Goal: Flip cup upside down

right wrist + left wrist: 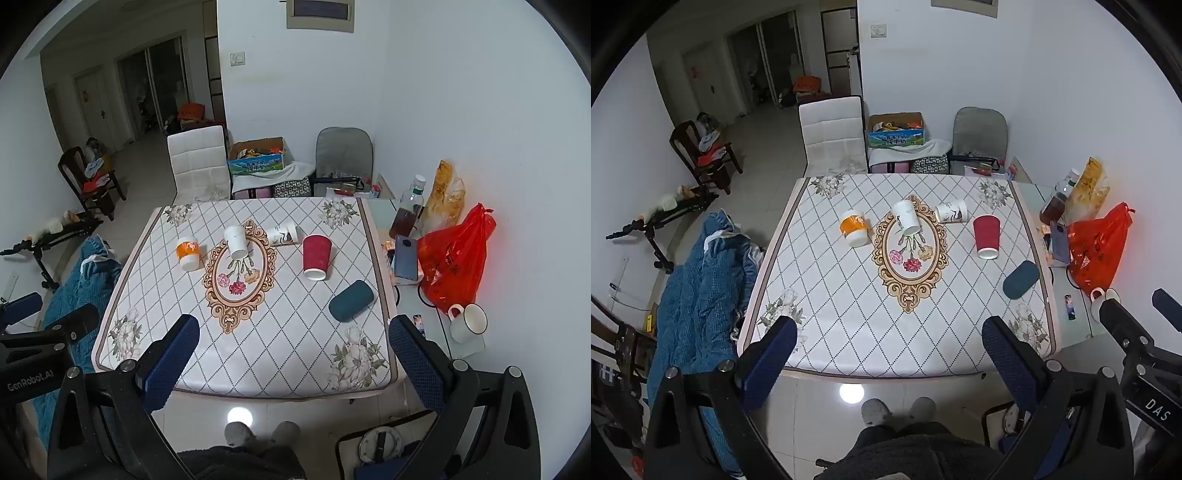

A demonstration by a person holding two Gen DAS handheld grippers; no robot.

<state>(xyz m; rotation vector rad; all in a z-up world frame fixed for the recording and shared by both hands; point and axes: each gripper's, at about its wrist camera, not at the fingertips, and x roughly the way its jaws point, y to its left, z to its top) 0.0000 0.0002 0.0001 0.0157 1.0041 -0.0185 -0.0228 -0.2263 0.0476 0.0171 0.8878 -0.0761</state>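
**Four cups down, both grippers waiting**

While both grippers hang back over the near edge of the desk (849, 314), nothing is held: the left gripper (886, 354) and the right gripper (295, 354) each have their jaws spread wide and empty.

Behind the desk, with its slick patterned cover, a white wall meets a tiled floor, with a white chair (833, 134) and a grey chair (979, 138) at the far side.

Four cups lie tipped across the far half: a red cup (316, 256) on the right, an orange cup (188, 253) on the left, a white cup (236, 242) near the centre oval, and a printed cup (282, 234) just behind it. A dark blue case (351, 301) lies nearer the right gripper.

Likely trouble: these look like light paper, so a hard squeeze could crush one, and a lying cup may roll on the smooth cover. Which cup is meant is unclear.
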